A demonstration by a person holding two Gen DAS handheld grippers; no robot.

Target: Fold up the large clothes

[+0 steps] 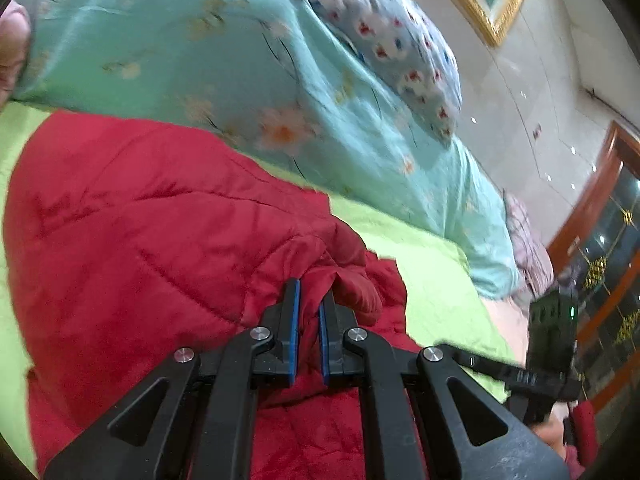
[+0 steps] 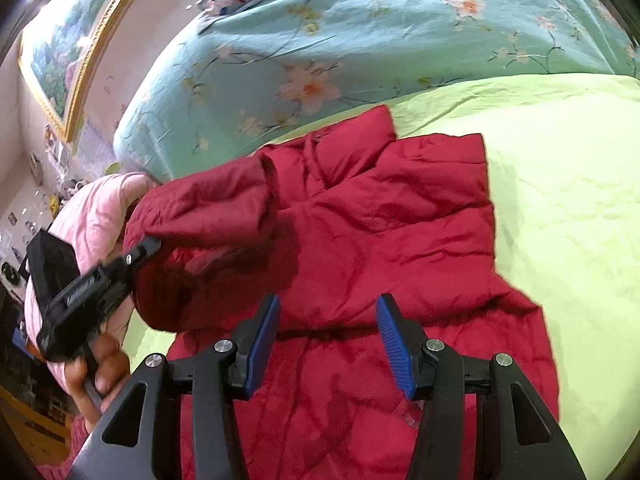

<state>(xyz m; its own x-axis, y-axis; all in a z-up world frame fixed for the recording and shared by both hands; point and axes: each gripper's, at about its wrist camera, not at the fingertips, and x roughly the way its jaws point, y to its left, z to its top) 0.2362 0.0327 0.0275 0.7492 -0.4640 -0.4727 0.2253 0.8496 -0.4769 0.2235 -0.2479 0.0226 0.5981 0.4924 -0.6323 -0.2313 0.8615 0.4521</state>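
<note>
A red quilted jacket [image 2: 400, 240] lies spread on a lime green bed sheet [image 2: 560, 200]. My left gripper [image 1: 310, 294] is shut on a bunched fold of the red jacket [image 1: 160, 240], which looks like a sleeve. In the right wrist view the left gripper [image 2: 146, 246] holds that sleeve [image 2: 208, 232] lifted over the jacket's left side. My right gripper [image 2: 328, 308] is open and empty, hovering just above the jacket's lower middle. The right gripper also shows in the left wrist view [image 1: 552, 336], at the far right.
A folded turquoise floral quilt [image 2: 320, 60] lies along the far side of the bed, with a spotted pillow [image 1: 400, 52] on it. A pink pillow [image 2: 92, 216] sits at the left. A gold-framed picture [image 2: 60, 60] hangs on the wall.
</note>
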